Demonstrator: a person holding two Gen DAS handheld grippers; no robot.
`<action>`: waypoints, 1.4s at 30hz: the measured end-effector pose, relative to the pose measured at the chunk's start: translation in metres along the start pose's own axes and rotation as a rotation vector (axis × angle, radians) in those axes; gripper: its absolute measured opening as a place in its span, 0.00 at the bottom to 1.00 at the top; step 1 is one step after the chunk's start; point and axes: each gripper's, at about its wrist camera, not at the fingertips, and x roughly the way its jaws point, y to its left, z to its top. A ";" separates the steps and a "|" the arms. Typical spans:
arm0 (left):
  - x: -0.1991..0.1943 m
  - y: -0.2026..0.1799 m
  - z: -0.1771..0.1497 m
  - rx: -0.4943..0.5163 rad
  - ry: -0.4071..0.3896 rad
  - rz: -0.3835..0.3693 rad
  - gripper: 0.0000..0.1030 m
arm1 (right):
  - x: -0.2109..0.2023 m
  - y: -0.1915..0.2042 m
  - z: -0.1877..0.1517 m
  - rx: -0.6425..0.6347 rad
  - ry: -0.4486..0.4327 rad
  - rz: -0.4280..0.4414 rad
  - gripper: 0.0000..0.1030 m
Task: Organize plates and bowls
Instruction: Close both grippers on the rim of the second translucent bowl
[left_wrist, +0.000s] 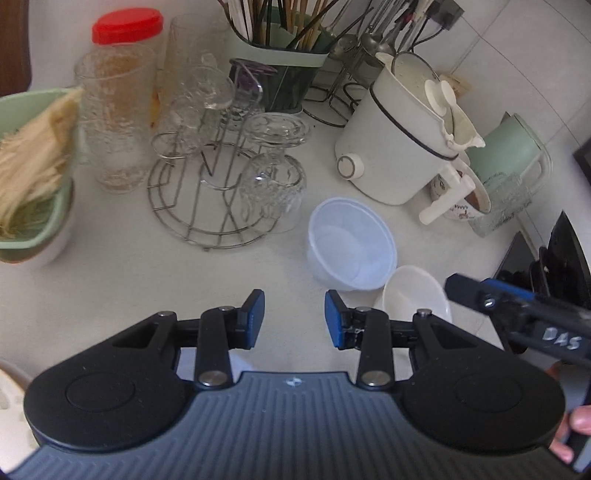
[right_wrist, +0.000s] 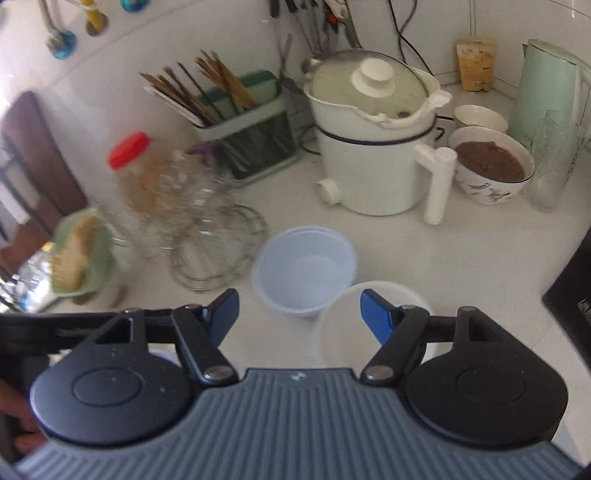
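Note:
A stack of bluish translucent plastic bowls (left_wrist: 351, 243) (right_wrist: 304, 271) stands on the white counter (left_wrist: 110, 288). A clear white plastic bowl (left_wrist: 413, 295) (right_wrist: 354, 325) sits right beside it, nearer me. My left gripper (left_wrist: 294, 317) is open and empty, hovering over bare counter to the left of both bowls. My right gripper (right_wrist: 299, 314) is open and empty; its right fingertip (right_wrist: 375, 314) hangs over the clear bowl, and the bluish stack lies just beyond the gap. The right gripper's finger (left_wrist: 469, 288) also shows in the left wrist view, beside the clear bowl.
A wire rack with upturned glasses (left_wrist: 221, 192) (right_wrist: 214, 251), a red-lidded jar (left_wrist: 122, 74), a green container (left_wrist: 29, 166), a chopstick holder (right_wrist: 243, 136), a white electric pot (right_wrist: 376, 155), a bowl of brown food (right_wrist: 491, 166) and a green kettle (right_wrist: 546, 85) crowd the counter.

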 end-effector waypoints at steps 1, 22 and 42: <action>0.005 -0.002 0.002 -0.002 -0.002 0.002 0.44 | 0.006 -0.005 0.002 0.002 0.005 0.007 0.72; 0.101 -0.010 0.033 -0.149 0.066 0.014 0.48 | 0.124 -0.055 0.041 0.011 0.166 0.022 0.45; 0.138 -0.020 0.049 -0.112 0.115 0.015 0.21 | 0.161 -0.064 0.040 0.064 0.300 0.101 0.09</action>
